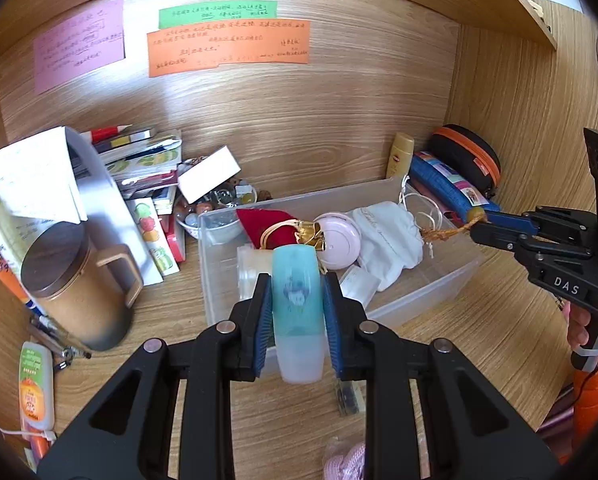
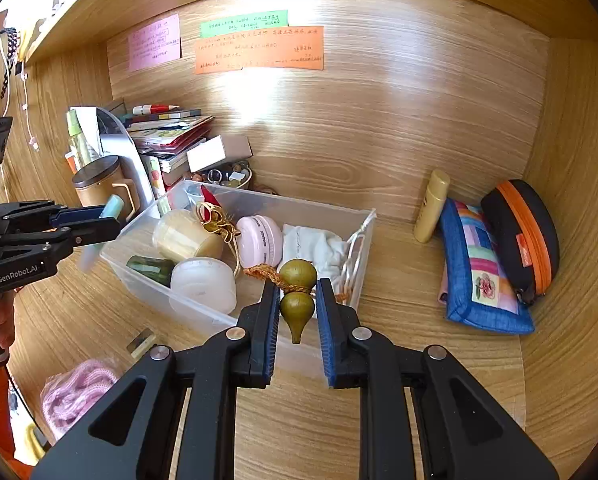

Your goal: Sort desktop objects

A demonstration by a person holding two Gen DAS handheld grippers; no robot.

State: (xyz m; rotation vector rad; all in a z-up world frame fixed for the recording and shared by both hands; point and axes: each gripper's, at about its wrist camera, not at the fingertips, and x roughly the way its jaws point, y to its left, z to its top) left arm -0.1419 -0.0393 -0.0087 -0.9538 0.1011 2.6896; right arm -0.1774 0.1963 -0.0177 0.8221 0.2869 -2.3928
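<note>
- The clear plastic storage bin (image 2: 363, 224) in the middle of the wooden desk already holds a good deal: a red velvet pouch with gold trim (image 1: 273, 226), a round pink case (image 2: 259, 236), a white drawstring cloth bag (image 1: 387, 236), a pale yellow jar (image 2: 185, 238), a frosted white tub (image 2: 203, 280) and a dark green bottle (image 2: 151, 268) lying on its side.
- Two more pieces look to be on their way. The left gripper (image 1: 297, 308) is pinching a small teal and frosted-white tube (image 1: 298, 300) printed with a little cartoon figure, held upright over the bin's near edge.
- The right gripper (image 2: 297, 312) is pressed tight on a small olive-green gourd charm (image 2: 297, 294) at its waist, stem pointing toward the camera, with a braided orange cord (image 2: 261, 270) trailing into the bin; it hangs over the bin's near right corner.
- Left to sort, in my judgement: the orange-labelled tube (image 1: 36, 386) and pens at near left, the pink knitted item in a bag (image 2: 77, 394) and a small dark clip (image 2: 141, 342) in front, and at far right the gold bottle (image 2: 431, 208), the blue patchwork pouch (image 2: 483, 272) and the black case with an orange zip (image 2: 523, 236).
- The lidded brown mug (image 1: 75, 280) and the stack of books (image 2: 167, 132) stand at far left, outside the bin.
</note>
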